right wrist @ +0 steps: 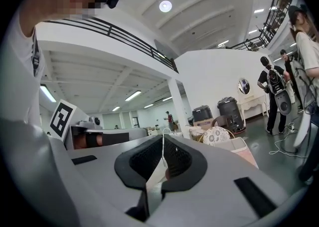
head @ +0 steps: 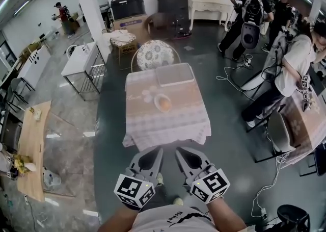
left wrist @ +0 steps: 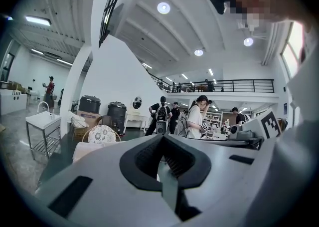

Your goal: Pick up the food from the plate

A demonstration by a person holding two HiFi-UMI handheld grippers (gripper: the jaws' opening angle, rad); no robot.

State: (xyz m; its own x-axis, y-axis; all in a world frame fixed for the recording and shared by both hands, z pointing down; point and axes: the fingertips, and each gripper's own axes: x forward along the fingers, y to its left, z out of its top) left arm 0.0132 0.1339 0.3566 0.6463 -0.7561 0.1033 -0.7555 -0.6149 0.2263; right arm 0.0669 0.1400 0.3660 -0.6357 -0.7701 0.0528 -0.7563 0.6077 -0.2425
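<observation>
A small white plate (head: 157, 98) with an orange piece of food (head: 164, 104) stands in the middle of the cloth-covered table (head: 147, 121) in the head view. My left gripper (head: 156, 151) and right gripper (head: 180, 151) are held side by side close to my body, short of the table's near edge. Both point towards the table and both are shut with nothing between the jaws. In the left gripper view the left gripper (left wrist: 161, 138) points level over the room, as does the right gripper (right wrist: 163, 139) in its own view. The plate is hidden in both gripper views.
A clear rectangular tray (head: 174, 74) lies at the table's far end, and a round-backed chair (head: 154, 54) stands behind it. People (head: 290, 68) work at the right, with cables (head: 232, 78) on the floor. A wooden table (head: 33, 144) is at the left.
</observation>
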